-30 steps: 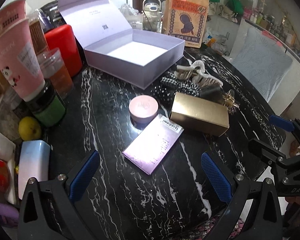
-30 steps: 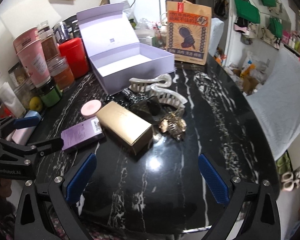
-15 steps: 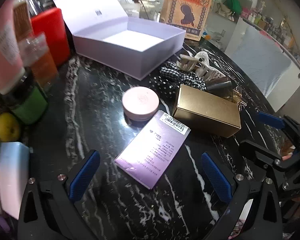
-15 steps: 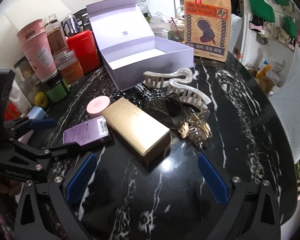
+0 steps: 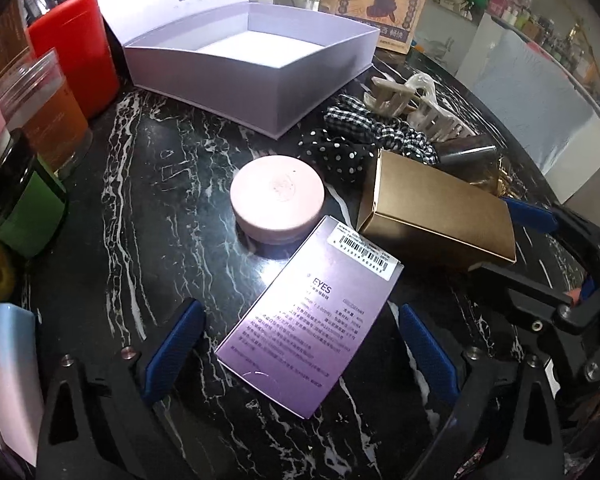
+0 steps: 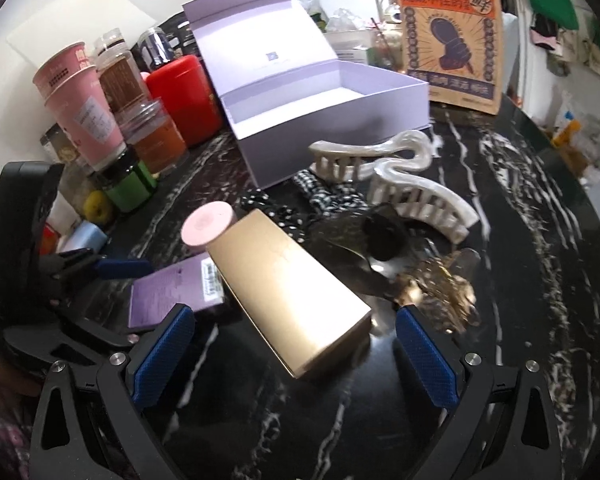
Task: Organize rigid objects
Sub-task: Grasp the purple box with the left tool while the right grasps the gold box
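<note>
Open lavender box (image 5: pixel 256 80) empty, both grippers' fingers (image 5: pixel 172 350) (image 6: pixel 162 354) spread, pinching nothing

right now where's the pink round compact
In the left wrist view the pink round compact sits mid-table, in front of the open lilac box, touching the purple carton's far corner, left of the gold box.

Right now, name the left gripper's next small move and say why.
Probably lower the left gripper a little further onto the purple box. Its jaws have just been closing, the box lies flat between the open fingers, untouched, and the lavender box stands empty.
</note>
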A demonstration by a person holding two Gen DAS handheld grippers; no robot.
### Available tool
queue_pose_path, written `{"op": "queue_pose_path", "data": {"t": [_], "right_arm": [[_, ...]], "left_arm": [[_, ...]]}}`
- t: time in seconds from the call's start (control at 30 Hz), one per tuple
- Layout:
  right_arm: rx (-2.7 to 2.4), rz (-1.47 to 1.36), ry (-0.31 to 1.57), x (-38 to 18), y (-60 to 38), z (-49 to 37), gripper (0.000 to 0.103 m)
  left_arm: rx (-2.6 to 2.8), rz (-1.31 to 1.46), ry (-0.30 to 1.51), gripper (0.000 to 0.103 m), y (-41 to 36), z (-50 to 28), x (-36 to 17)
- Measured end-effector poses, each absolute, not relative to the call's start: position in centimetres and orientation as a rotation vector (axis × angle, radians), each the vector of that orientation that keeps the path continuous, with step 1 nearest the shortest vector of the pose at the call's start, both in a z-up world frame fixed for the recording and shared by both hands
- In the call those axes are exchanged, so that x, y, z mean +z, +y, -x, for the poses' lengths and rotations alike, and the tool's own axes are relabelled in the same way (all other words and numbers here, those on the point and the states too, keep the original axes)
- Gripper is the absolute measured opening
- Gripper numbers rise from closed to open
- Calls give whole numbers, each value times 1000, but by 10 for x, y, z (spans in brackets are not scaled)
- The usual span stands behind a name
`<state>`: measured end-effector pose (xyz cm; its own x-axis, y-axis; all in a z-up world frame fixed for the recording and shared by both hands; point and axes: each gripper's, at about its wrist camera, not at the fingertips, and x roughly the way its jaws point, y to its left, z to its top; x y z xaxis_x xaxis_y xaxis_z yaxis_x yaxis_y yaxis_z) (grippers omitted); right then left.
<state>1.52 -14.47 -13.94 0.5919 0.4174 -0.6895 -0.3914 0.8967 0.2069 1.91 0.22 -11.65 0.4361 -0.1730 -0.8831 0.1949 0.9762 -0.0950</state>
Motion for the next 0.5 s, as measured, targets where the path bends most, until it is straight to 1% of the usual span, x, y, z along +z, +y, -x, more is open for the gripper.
{"op": "queue_pose_path", "data": {"t": [0.07, 0.1, 0.2, 0.23, 0.27, 0.3, 0.33, 0.4, 0.47, 0.5], "right_arm": [[473, -19, 812, -141, -141, -18, 101], [477, -15, 813, -142, -140, -19, 99], [504, -19, 826, -144, -136, -22, 94], [510, -23, 829, -145, -136, -23, 91], [515, -26, 834, -146, -135, -24, 88], [519, -27, 840, -148, -134, -25, 80], [527, -31, 848, -149, -134, -25, 73], [531, -45, 861, -151, -134, -26, 67], [538, -45, 866, -151, -134, -25, 59], [542, -46, 867, -151, -134, -24, 58]], "left_arm": [[-210, -45, 1087, 90, 2, -19, -116], [-205, -58, 1084, 87, 2, -20, -117], [-215, -80, 1070, 83, 0, -18, -117], [-222, -80, 1066, 83, 0, -16, -116], [-230, -83, 1060, 81, -1, -15, -116], [-230, -91, 1049, 76, -2, -15, -116], [-231, -102, 1039, 73, -3, -14, -116], [-244, -109, 1029, 62, -4, -13, -115], [-252, -112, 1020, 55, -5, -12, -114], [-254, -112, 1018, 53, -4, -11, -113]]}}
